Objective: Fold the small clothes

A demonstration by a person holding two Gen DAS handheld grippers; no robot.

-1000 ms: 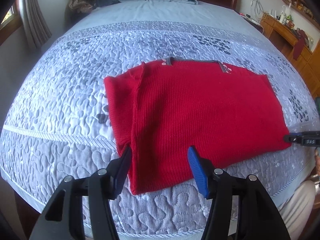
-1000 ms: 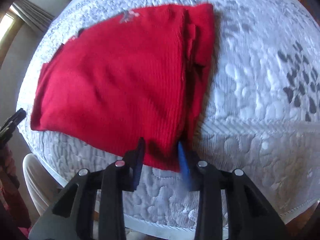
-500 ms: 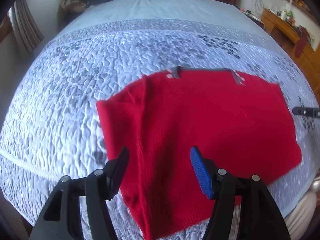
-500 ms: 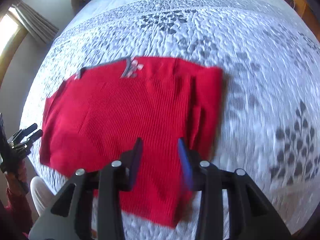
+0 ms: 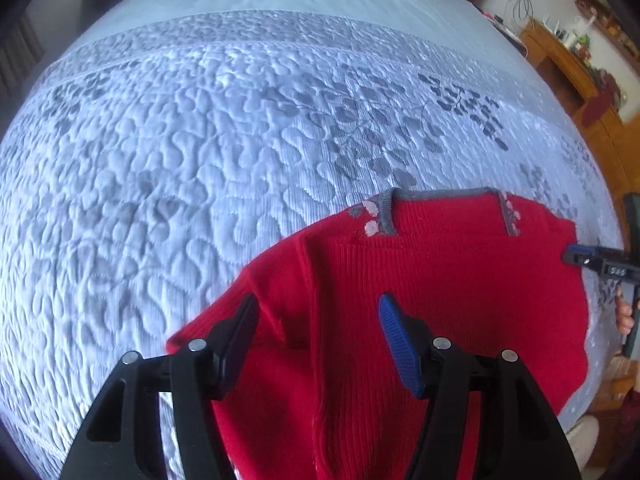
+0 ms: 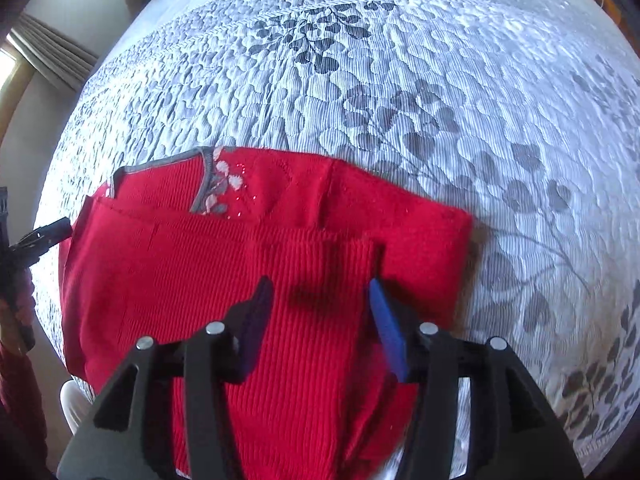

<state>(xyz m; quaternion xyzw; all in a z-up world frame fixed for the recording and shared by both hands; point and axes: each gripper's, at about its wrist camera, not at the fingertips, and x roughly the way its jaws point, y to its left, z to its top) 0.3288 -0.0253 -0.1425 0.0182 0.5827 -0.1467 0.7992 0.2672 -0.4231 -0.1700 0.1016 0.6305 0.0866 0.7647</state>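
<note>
We have a red ribbed-knit sweater with a grey neckband [image 5: 440, 280] lying on the quilted grey-and-white leaf-pattern bedspread [image 5: 200, 160], toward its near edge, neckline pointing to the far edge. We judge it soft, limp and light, with enough grip in the ribbing not to slide between pads; it will sag and stretch if lifted by one point, so we would take it at the hem corners or along a folded side edge.

Our left gripper [image 5: 318, 340] shows its fingers spread apart with red knit between them, though whether the cloth is lifted or merely lying beneath we cannot tell. Our right gripper [image 6: 320, 316] likewise stands parted above a raised flap of knit. The near hem is cut off behind both grippers, and the sleeves are folded out of sight.
</note>
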